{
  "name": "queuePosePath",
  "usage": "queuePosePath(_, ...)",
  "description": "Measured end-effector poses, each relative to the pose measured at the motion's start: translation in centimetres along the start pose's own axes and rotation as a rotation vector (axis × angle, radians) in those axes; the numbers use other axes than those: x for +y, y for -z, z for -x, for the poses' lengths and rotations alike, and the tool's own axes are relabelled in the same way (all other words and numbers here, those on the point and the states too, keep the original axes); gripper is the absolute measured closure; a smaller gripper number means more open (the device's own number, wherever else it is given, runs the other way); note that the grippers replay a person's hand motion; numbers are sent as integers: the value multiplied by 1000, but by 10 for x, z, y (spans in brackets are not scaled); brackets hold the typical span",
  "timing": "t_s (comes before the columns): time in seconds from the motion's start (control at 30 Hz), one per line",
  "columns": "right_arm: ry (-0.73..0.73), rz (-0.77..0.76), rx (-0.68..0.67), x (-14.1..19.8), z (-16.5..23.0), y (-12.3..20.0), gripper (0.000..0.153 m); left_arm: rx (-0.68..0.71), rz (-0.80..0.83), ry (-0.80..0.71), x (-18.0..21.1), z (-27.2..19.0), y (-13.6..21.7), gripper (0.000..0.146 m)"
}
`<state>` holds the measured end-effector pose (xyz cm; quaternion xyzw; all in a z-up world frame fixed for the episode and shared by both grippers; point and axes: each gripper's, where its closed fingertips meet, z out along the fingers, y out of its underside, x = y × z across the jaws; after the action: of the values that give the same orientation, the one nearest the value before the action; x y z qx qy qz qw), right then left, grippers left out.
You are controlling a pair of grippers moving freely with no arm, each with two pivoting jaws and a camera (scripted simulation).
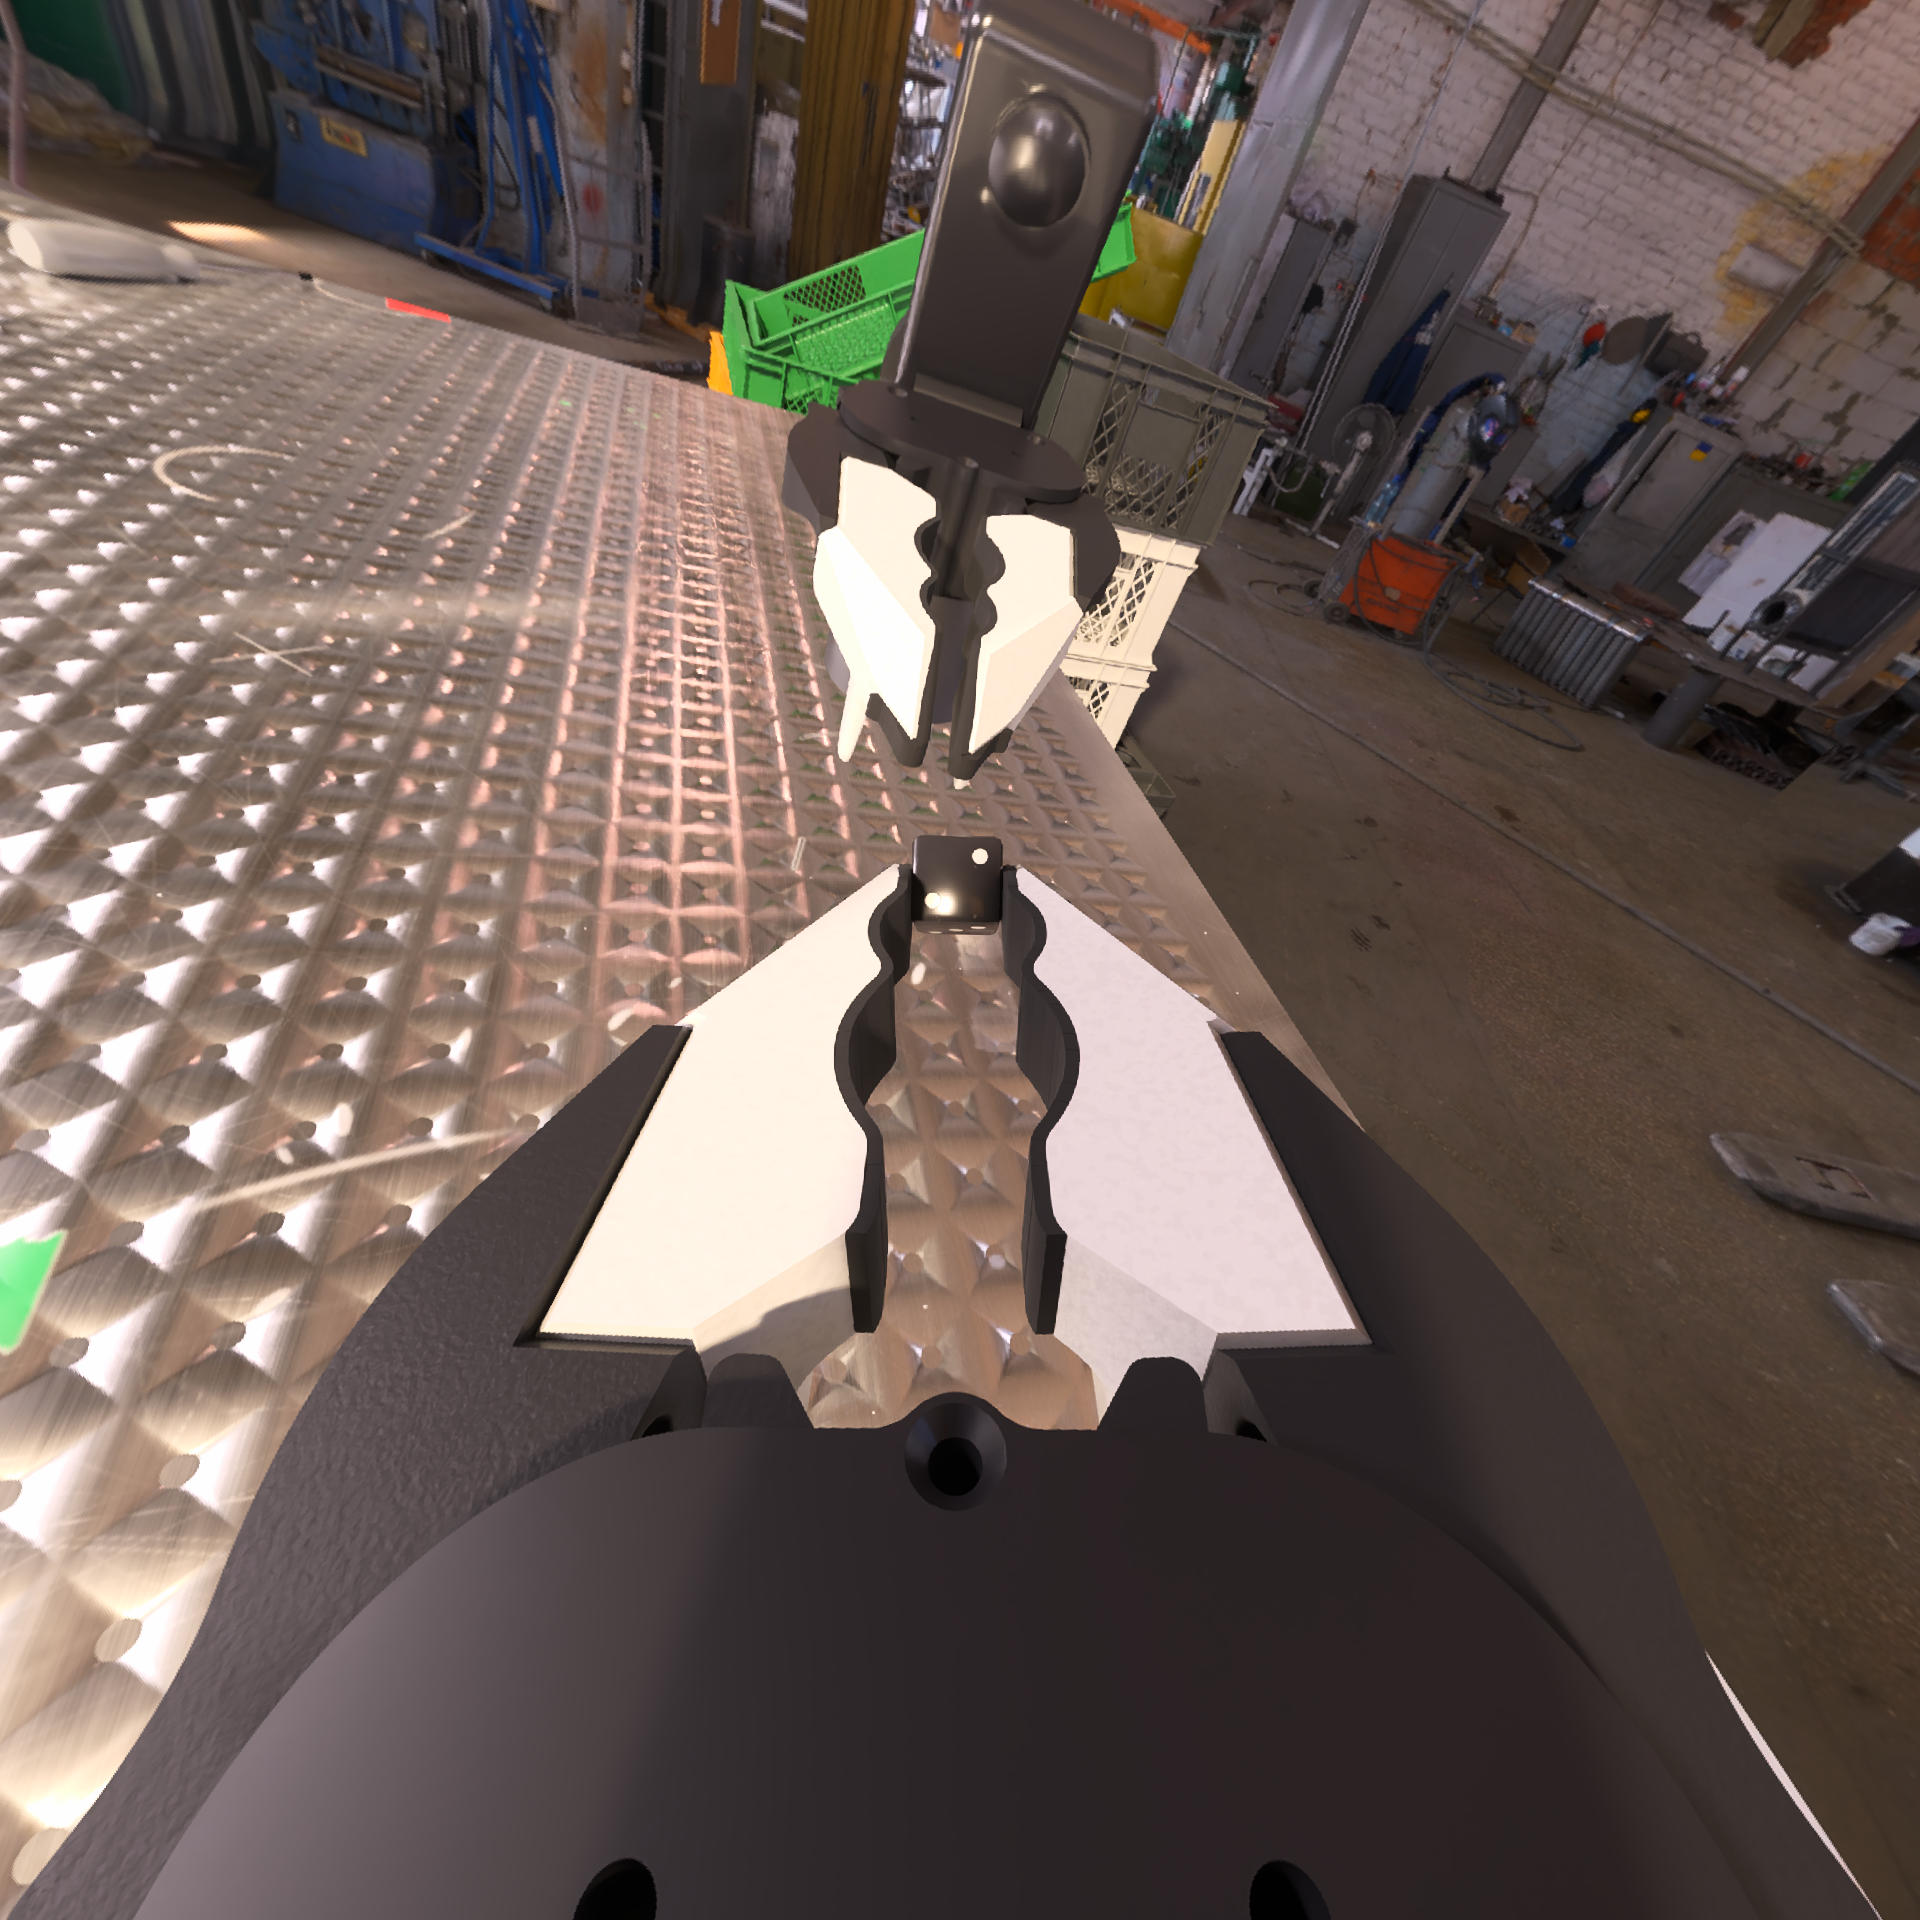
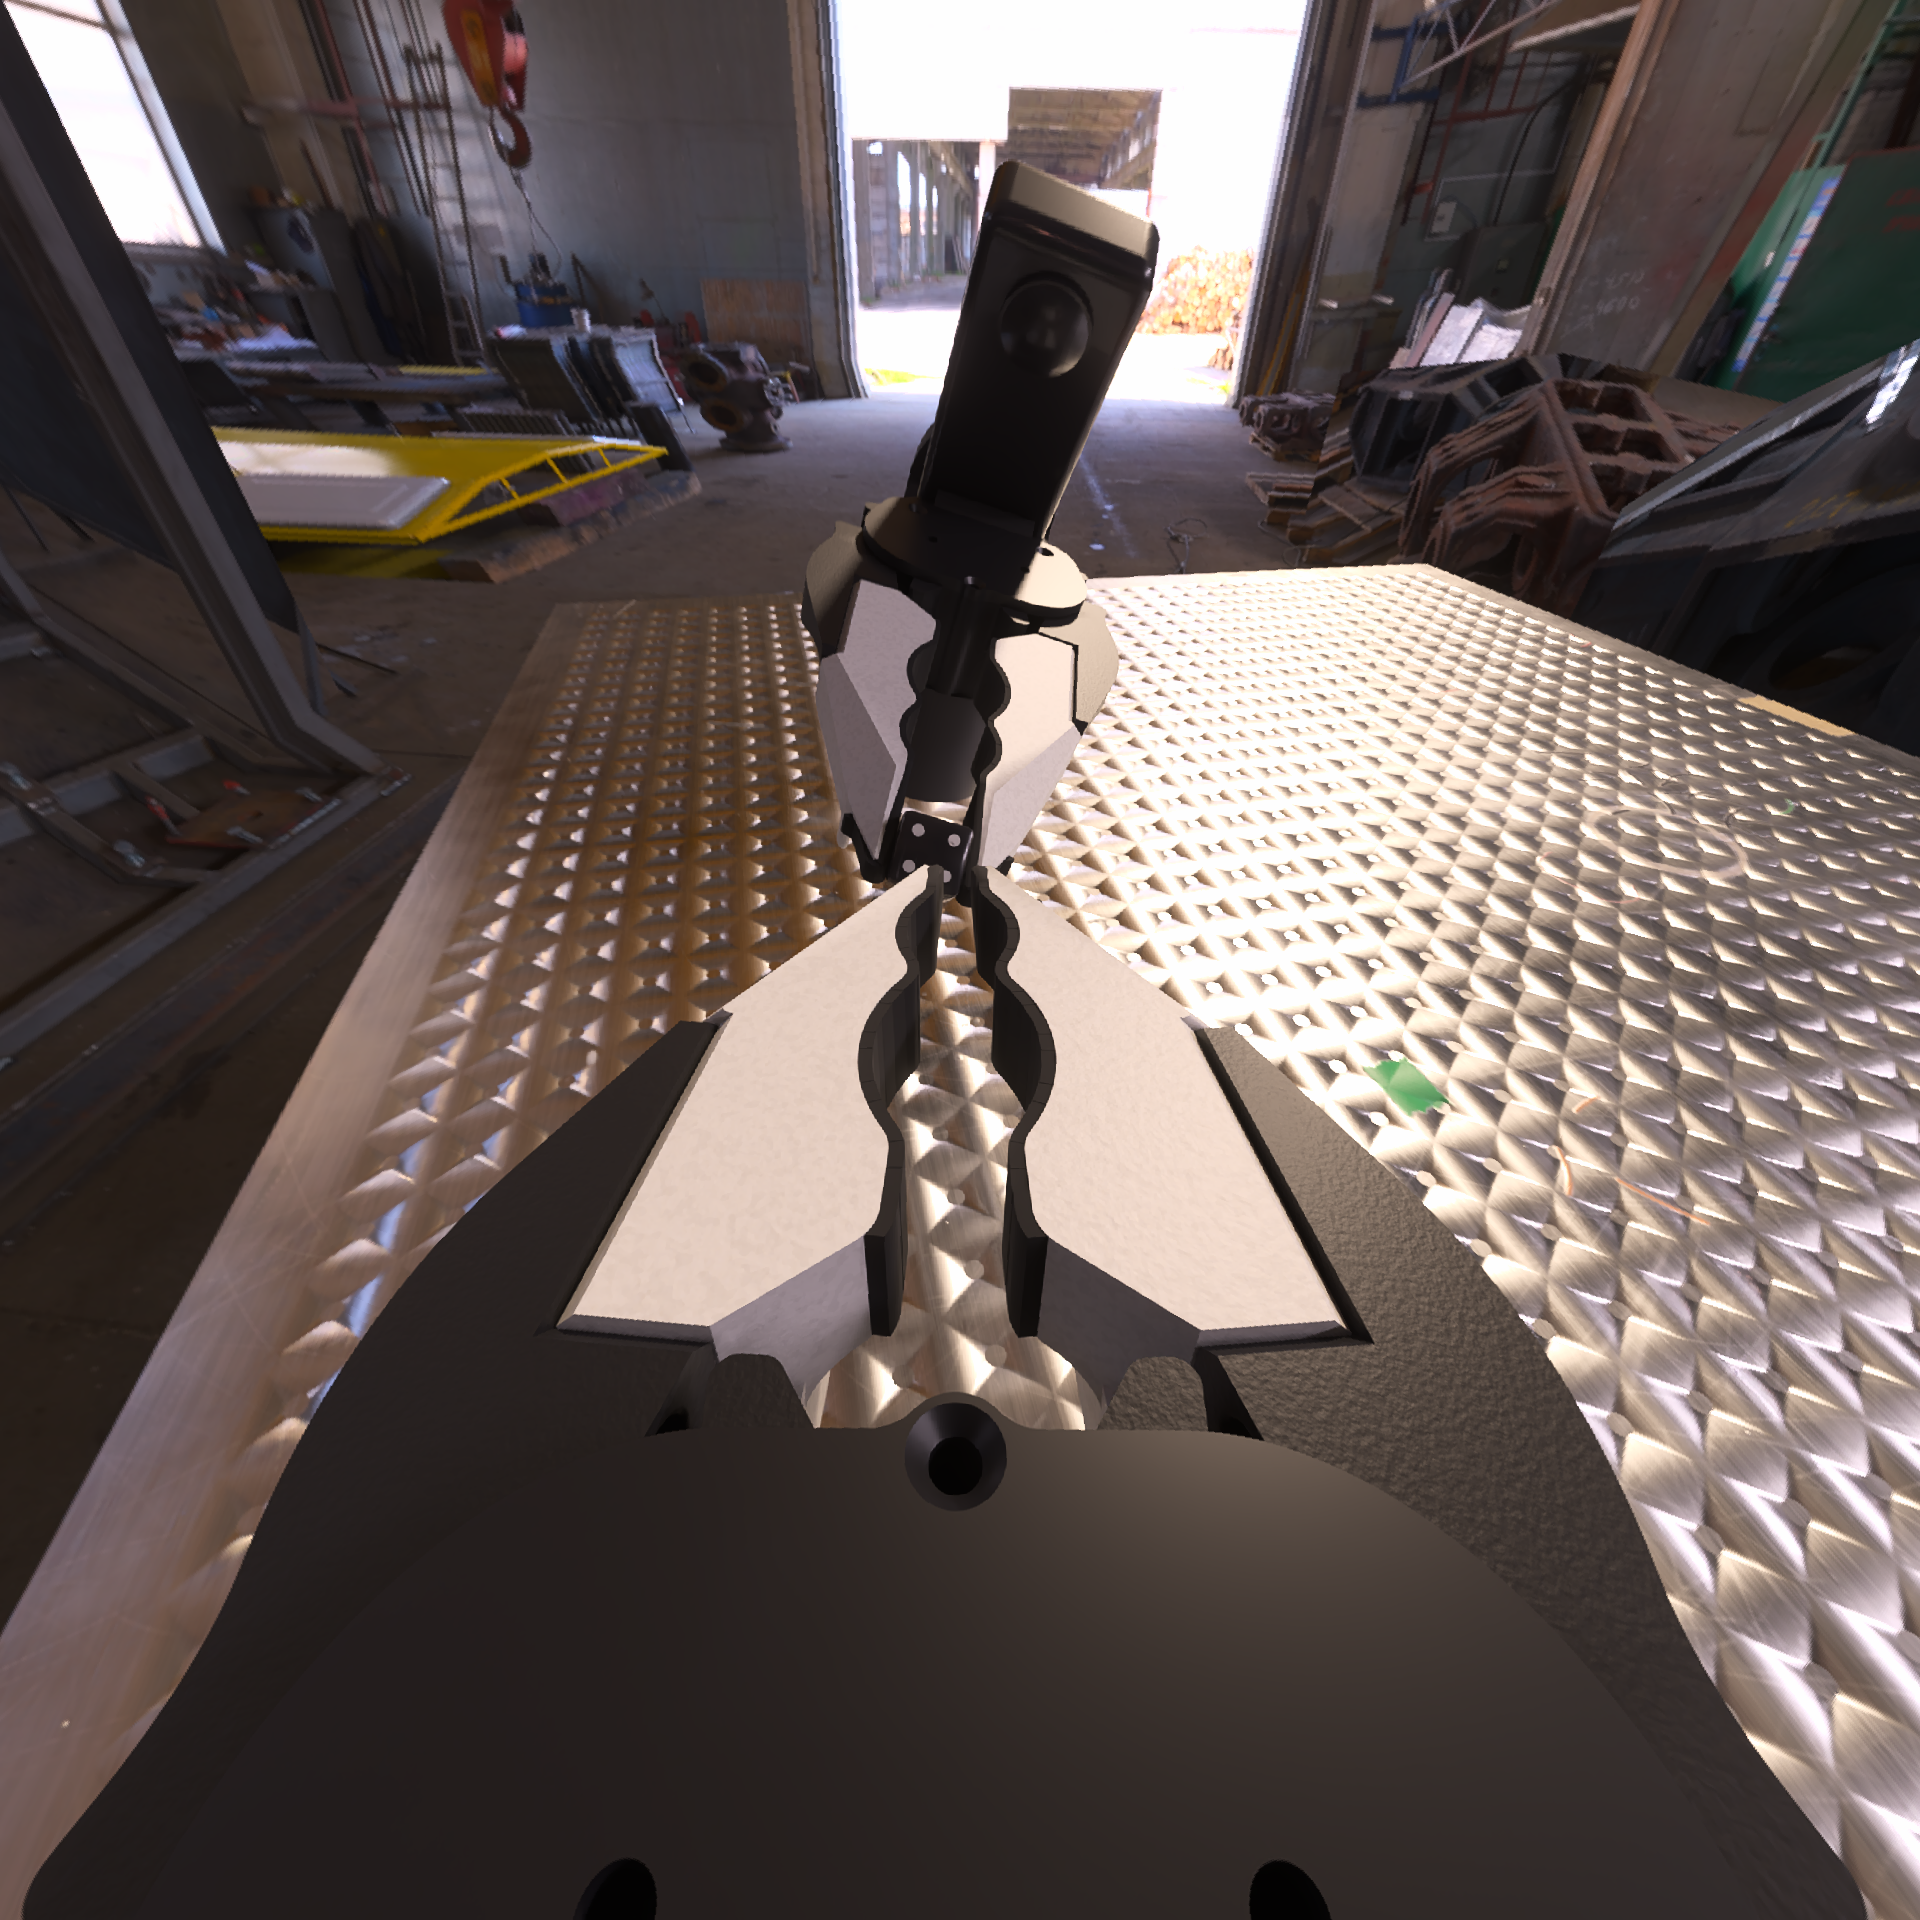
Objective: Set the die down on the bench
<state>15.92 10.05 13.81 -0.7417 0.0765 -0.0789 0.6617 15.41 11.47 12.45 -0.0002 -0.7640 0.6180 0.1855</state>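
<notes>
A black die with white pips [image 1: 956,891] is pinched between the fingertips of my left gripper [image 1: 956,902], which is shut on it over the embossed metal bench [image 1: 416,727]. In the right wrist view the die [image 2: 935,844] sits at the tip of the left gripper [image 2: 935,847], tilted down toward the bench [image 2: 1351,831]. My right gripper [image 2: 956,883] faces it, just short of the die, its jaws almost together with nothing between them. It also shows in the left wrist view [image 1: 940,756], hovering just beyond the die.
The bench's right edge [image 1: 1195,883] runs close beside the die, with workshop floor beyond. A small green scrap [image 2: 1403,1086] lies on the bench. A white object [image 1: 99,249] lies at its far corner. Green and grey crates [image 1: 810,322] stand past the bench.
</notes>
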Motion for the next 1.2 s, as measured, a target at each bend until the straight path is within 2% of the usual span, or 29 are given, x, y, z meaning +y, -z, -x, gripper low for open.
queuePosePath(0.43, -108, -154, -28, -17, 5, 3, 148, 2, -92, -58, -18, -11, 1, 130)
queuePosePath(0.6, -119, -172, -21, -11, 9, -2, 148, 42, -222, -45, -40, -19, 5, 130)
queuePosePath(0.63, -117, -193, -25, -12, 12, -5, 148, 56, -227, -60, -44, -23, 1, 130)
queuePosePath(0.7, -170, -356, -29, -29, 12, -1, 148, 28, -227, -144, -55, -27, -5, 130)
queuePosePath(0.77, -95, -310, 25, -31, 7, 3, 148, 38, -284, -149, -69, -25, 2, 130)
queuePosePath(0.83, -87, -284, 40, -30, 4, 6, 148, 12, -284, -173, -73, -20, 8, 130)
queuePosePath(0.97, -104, -277, 69, -24, -2, 11, 148, -11, -227, -161, -58, -7, 10, 130)
queuePosePath(1.2, -105, -256, 89, -18, -6, 8, 148, -23, -232, -94, -39, -2, 9, 130)
